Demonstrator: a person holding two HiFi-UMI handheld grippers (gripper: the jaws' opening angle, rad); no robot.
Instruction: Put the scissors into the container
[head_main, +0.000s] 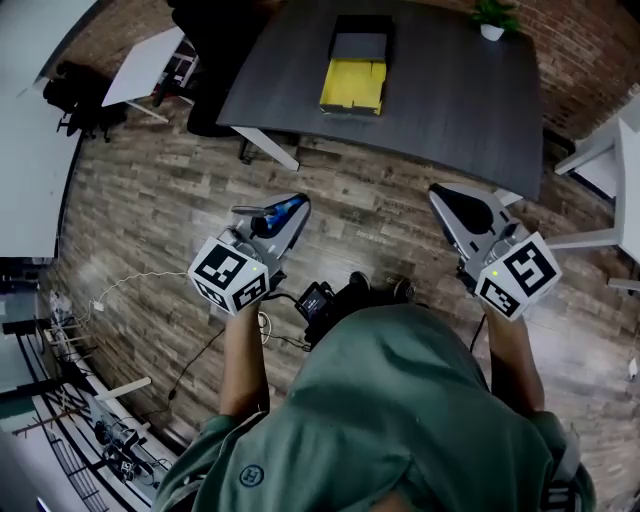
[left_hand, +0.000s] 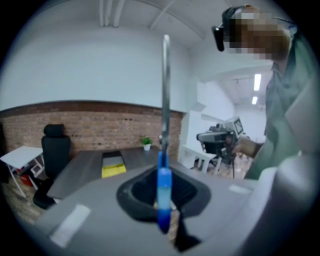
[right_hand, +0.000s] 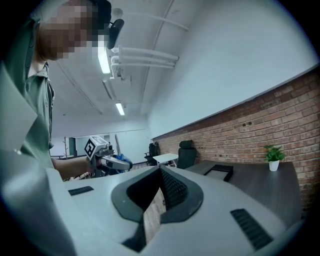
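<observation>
My left gripper (head_main: 288, 212) is shut on blue-handled scissors (head_main: 283, 211), held over the wooden floor, short of the table. In the left gripper view the blue handle (left_hand: 164, 192) sits between the jaws and the metal blades (left_hand: 165, 90) stick straight up. The container (head_main: 356, 65), an open box with a yellow part and a grey part, lies on the dark table (head_main: 460, 100) ahead, and is visible far off as the container (left_hand: 112, 167). My right gripper (head_main: 450, 200) is shut with nothing in it, level with the left one. The right gripper view shows the left gripper (right_hand: 107, 159).
A small potted plant (head_main: 492, 20) stands at the table's far right corner. A black office chair (head_main: 215, 40) is at the table's left end. White tables (head_main: 145, 65) flank the room and cables (head_main: 140, 285) trail on the floor at my left.
</observation>
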